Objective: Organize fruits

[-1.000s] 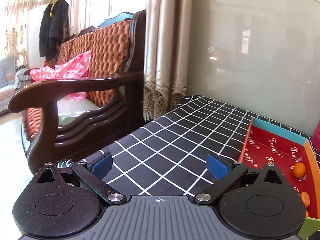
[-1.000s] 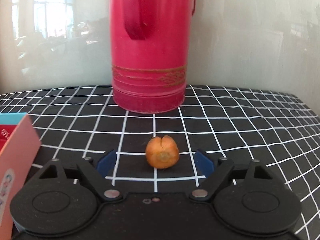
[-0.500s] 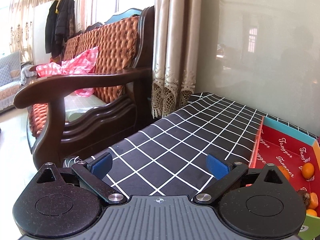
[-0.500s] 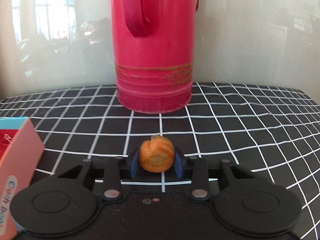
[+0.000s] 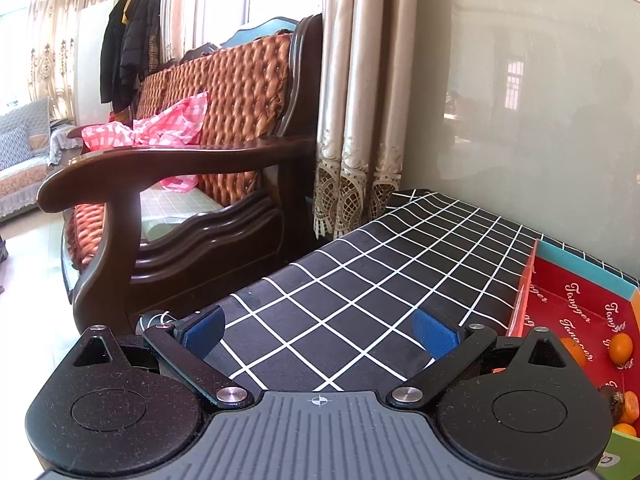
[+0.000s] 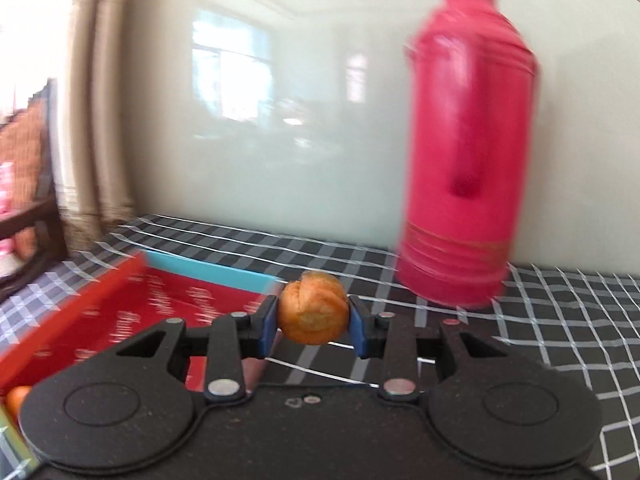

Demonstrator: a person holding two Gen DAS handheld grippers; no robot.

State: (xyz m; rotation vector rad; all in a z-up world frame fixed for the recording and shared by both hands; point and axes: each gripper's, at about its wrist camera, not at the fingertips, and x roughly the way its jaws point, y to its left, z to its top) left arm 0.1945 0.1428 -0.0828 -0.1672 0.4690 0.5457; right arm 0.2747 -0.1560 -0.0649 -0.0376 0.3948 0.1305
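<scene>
My right gripper (image 6: pixel 313 322) is shut on a small wrinkled orange fruit (image 6: pixel 313 308) and holds it above the checked tablecloth, just right of the red box (image 6: pixel 132 312). The right wrist view is blurred by motion. In the left wrist view, my left gripper (image 5: pixel 320 330) is open and empty, low over the tablecloth (image 5: pixel 360 280). The red box (image 5: pixel 576 312) lies to its right with several small oranges (image 5: pixel 621 348) inside. One more orange (image 6: pixel 16 400) shows at the box's near corner in the right wrist view.
A tall red thermos (image 6: pixel 468 160) stands on the table against the pale wall, right of the held fruit. A wooden armchair (image 5: pixel 168 184) with a pink cloth stands left of the table. Curtains (image 5: pixel 360 120) hang behind the table's far corner.
My right gripper closed on the orange fruit, lifted it off the table and swung left toward the red box. My left gripper shifted slightly and stayed open.
</scene>
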